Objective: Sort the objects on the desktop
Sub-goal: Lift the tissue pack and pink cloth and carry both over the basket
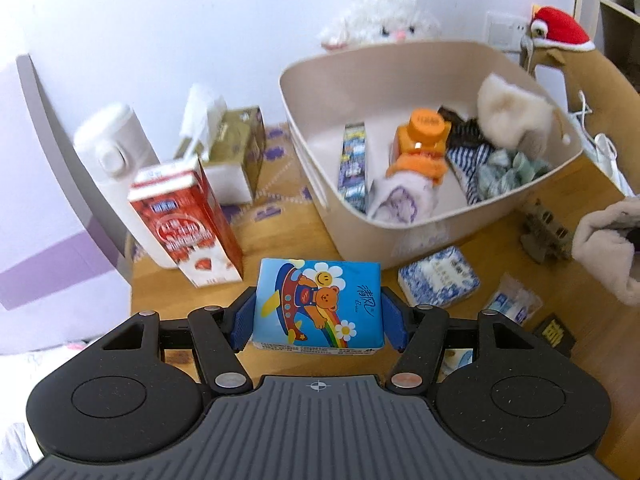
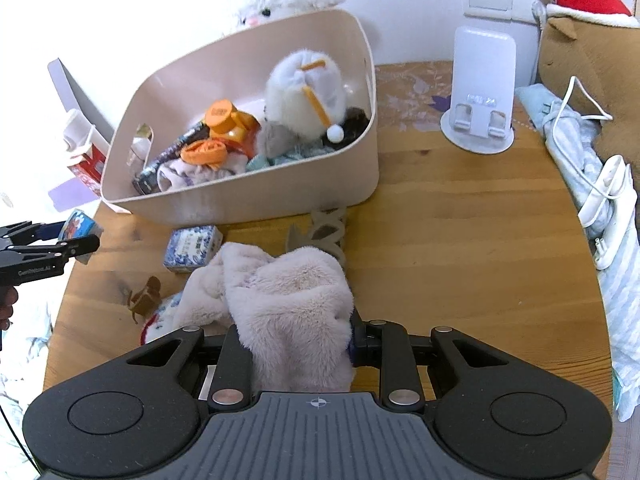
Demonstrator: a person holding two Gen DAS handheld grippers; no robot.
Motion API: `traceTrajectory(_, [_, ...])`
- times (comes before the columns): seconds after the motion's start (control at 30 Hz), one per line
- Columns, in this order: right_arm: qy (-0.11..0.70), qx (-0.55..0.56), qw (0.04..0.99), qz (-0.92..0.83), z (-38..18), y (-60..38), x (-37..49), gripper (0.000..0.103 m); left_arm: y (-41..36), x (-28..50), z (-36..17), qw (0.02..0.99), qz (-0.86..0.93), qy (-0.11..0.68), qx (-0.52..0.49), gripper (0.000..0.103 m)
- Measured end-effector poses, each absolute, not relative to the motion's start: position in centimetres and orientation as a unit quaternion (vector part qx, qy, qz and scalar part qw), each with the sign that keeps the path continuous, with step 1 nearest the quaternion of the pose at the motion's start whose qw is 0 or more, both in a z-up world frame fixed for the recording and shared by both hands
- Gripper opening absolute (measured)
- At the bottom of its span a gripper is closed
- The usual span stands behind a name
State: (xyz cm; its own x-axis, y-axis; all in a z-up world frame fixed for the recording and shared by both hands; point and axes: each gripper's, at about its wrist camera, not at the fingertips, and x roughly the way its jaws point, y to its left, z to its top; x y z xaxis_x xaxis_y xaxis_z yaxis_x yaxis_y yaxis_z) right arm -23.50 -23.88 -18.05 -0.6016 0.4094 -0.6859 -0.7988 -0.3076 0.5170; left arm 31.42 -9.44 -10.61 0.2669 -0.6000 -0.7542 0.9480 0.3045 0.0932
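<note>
My left gripper (image 1: 318, 312) is shut on a blue tissue pack (image 1: 318, 304) printed with a cartoon bear, held above the wooden table (image 1: 280, 240) short of the beige bin (image 1: 400, 232). The same pack (image 2: 78, 228) and left gripper (image 2: 76, 240) show at the left edge of the right wrist view. My right gripper (image 2: 296, 344) is shut on a fluffy pale pink cloth (image 2: 288, 304) that hides its fingers and hangs bunched above the table. The bin (image 2: 240, 196) holds an orange-capped bottle (image 2: 224, 120), a white plush (image 2: 308, 92), cloths and a snack bar.
A red milk carton (image 1: 188, 220), white flask (image 1: 116, 160) and tissue box (image 1: 236, 152) stand left of the bin. A blue-and-white patterned pack (image 1: 438, 282), small sachet (image 1: 512, 302) and brown hair clip (image 1: 544, 236) lie on the table. A white phone stand (image 2: 478, 92) and cables (image 2: 600, 200) sit at the right.
</note>
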Motion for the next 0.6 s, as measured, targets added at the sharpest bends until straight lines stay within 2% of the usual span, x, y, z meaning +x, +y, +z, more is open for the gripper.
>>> traceTrajectory(0.6, [0.401,-0.153,0.443,0.787,-13.8,-21.5,-19.6,0.024,-13.7,28.6,-4.9,0.768,-0.537,0.23,0.263,0.064])
